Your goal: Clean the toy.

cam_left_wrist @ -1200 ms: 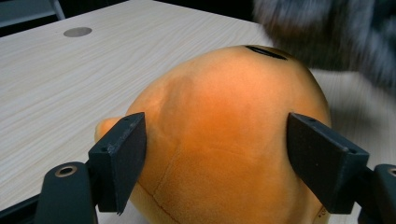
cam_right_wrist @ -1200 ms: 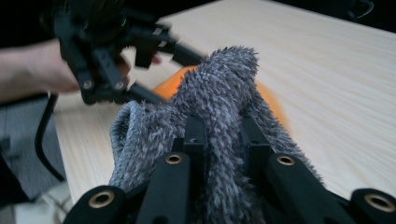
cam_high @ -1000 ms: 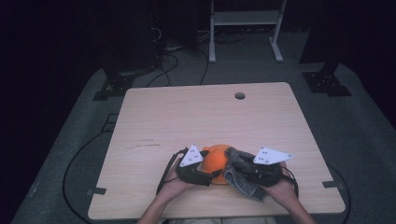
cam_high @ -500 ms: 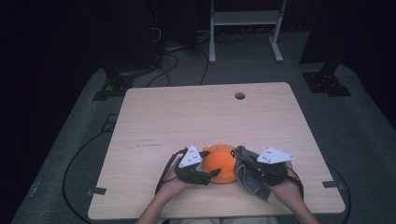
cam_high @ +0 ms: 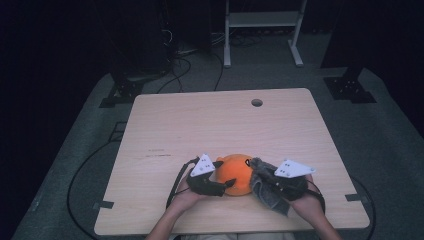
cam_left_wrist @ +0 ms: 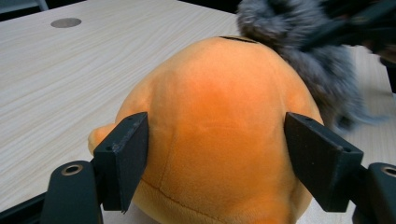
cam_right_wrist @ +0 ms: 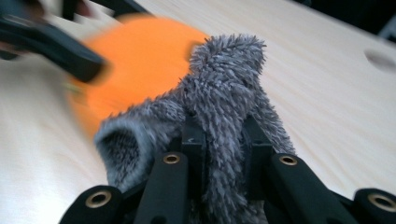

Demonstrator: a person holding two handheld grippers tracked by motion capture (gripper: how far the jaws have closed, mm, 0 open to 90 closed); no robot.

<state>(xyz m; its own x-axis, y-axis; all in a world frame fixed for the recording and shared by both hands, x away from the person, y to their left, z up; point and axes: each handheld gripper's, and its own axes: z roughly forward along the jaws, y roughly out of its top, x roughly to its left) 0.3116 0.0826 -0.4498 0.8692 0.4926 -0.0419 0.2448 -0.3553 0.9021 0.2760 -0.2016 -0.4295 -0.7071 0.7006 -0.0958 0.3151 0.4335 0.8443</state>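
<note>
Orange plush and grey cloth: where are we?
Done: right gripper is shut on the grey fuzzy cloth. In hand: left gripper clamps the orange plush, the cloth touching its top right side. Left: any wiping or covering; most of the plush is bare.

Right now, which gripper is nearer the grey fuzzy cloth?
Right. The right gripper is shut on the grey fuzzy cloth; the left gripper grips the orange plush toy beside it.
</note>
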